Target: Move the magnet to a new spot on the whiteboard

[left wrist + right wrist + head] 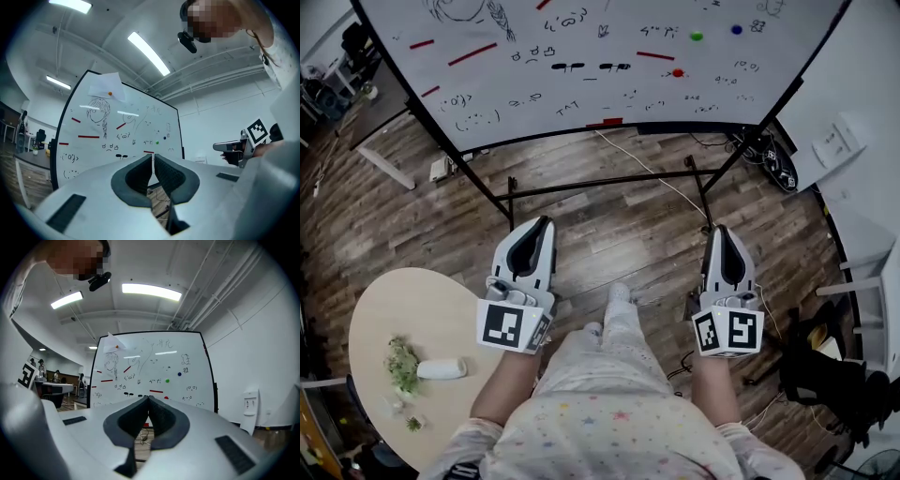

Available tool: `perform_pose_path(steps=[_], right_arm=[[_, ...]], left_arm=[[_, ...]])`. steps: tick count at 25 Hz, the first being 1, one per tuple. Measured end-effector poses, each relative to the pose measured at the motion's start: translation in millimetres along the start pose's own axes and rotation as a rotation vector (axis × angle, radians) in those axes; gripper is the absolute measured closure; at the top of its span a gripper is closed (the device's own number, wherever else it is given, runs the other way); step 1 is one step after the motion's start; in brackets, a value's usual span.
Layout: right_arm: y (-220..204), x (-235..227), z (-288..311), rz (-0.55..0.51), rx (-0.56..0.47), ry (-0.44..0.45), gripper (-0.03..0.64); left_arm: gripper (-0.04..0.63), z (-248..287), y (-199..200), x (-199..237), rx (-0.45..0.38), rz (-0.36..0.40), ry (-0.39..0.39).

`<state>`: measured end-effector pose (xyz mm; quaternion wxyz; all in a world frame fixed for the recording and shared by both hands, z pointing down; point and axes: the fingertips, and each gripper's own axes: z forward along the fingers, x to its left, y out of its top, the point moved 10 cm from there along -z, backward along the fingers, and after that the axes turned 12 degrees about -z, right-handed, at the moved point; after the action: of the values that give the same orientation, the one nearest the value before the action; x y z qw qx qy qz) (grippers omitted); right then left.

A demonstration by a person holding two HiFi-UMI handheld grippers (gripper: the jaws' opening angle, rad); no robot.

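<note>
While both grippers hang well short of the whiteboard (581, 94), the left gripper (544, 223) has its jaws pressed almost together on nothing, and the right gripper (721, 230) is clenched empty too. On the whiteboard's right half sit a green magnet (697, 37), a blue magnet (736, 29) near it and a red magnet (678, 72) below the green one, all untouched.

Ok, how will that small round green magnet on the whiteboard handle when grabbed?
The small round green magnet is probably rigid and light. Clinging to the upright whiteboard, it may resist, then release suddenly. Dropped, it could roll.
</note>
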<state>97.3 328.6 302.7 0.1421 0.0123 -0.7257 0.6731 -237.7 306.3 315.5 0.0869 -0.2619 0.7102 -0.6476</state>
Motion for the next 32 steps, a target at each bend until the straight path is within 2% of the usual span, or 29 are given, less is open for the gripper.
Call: perform_pose_path(steps=[8, 18, 26, 32], right_arm=[[-14.2, -8.2, 81.9, -0.005, 0.002, 0.055, 0.617], [-24.9, -48.0, 190.4, -0.003, -0.019, 0.125, 0.616], [-32.2, -69.9, 249.0, 0.003, -0.021, 0.144, 0.616], [-37.9, -71.5, 290.7, -0.006, 0.005, 0.129, 0.615]], left_arm=[[0.569, 56.0, -2.8, 29.5, 0.002, 0.002, 0.035], [0.569, 157.8, -4.1, 57.5, -0.014, 0.028, 0.073], [0.569, 213.7, -10.7, 72.7, 0.009, 0.034, 0.086], [0.569, 260.2, -17.7, 101.6, 0.018, 0.016, 0.071]])
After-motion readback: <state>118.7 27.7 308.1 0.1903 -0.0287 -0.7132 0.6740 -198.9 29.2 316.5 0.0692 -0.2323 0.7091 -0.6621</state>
